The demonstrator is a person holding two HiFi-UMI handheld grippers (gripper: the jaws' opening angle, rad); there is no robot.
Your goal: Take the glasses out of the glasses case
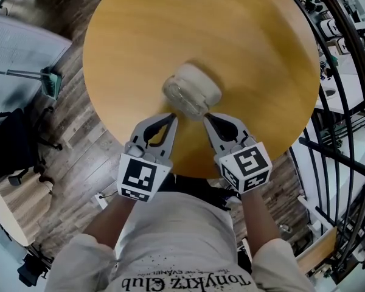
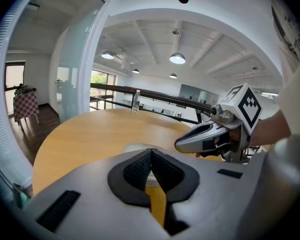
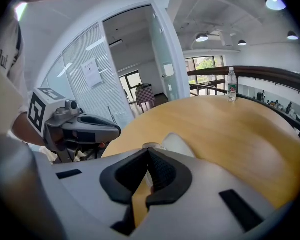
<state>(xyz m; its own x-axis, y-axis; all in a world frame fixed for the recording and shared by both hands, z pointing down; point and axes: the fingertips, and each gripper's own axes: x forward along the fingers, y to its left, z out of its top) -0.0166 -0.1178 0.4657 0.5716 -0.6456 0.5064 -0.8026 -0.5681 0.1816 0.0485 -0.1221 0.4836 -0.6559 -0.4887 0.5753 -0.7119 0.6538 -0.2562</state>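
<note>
**Shirt (image 1: pixel 182 254) at 6 o'clock; both grippers ahead of it, jaws pressed together on nothing.**

Left gripper (image 1: pixel 171 118) and right gripper (image 1: pixel 207 118) each show their black pads closed tip to tip in their own views, with nothing between them. The cream glasses case (image 1: pixel 194 87) lies on the round wooden table (image 1: pixel 170 23), slightly toward 6 o'clock of centre. The left tip sits at the case's 7 o'clock and the right tip at its 5 o'clock, both just beside its near end; contact cannot be confirmed. The case's near end is blurred. A water bottle (image 3: pixel 232 84) stands upright at the table's 12 o'clock edge.
</note>
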